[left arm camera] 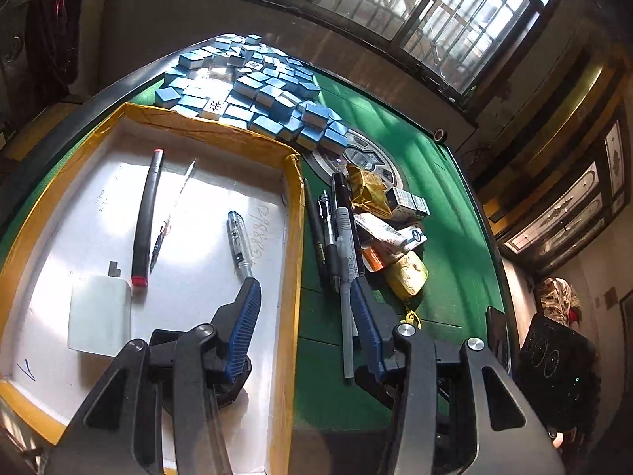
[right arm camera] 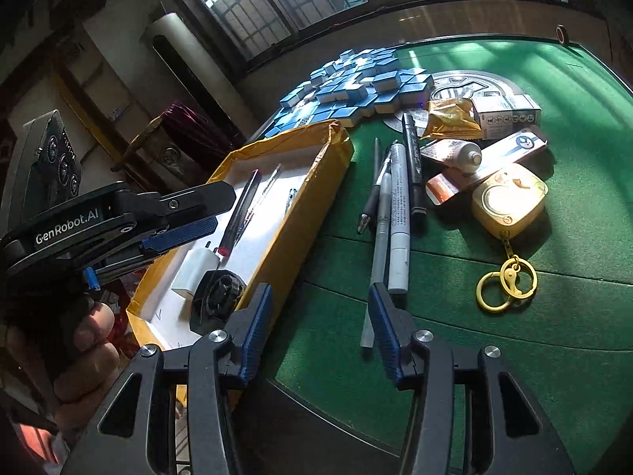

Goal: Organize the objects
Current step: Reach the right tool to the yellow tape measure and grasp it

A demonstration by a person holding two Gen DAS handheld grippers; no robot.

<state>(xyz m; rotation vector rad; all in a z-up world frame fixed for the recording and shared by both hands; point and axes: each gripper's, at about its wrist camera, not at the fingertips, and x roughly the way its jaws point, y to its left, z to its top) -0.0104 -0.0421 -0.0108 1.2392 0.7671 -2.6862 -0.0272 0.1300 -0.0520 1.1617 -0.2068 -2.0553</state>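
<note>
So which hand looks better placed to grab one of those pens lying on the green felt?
Probably right: the right gripper is open over the felt, its fingertip by the grey pen. The left gripper straddles the box wall.

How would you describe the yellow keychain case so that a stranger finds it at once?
Start from the green table, then go to the clutter right of the yellow-edged box. The yellow keychain case lies nearest the viewer there; it alone carries golden rings on a short chain.
</note>
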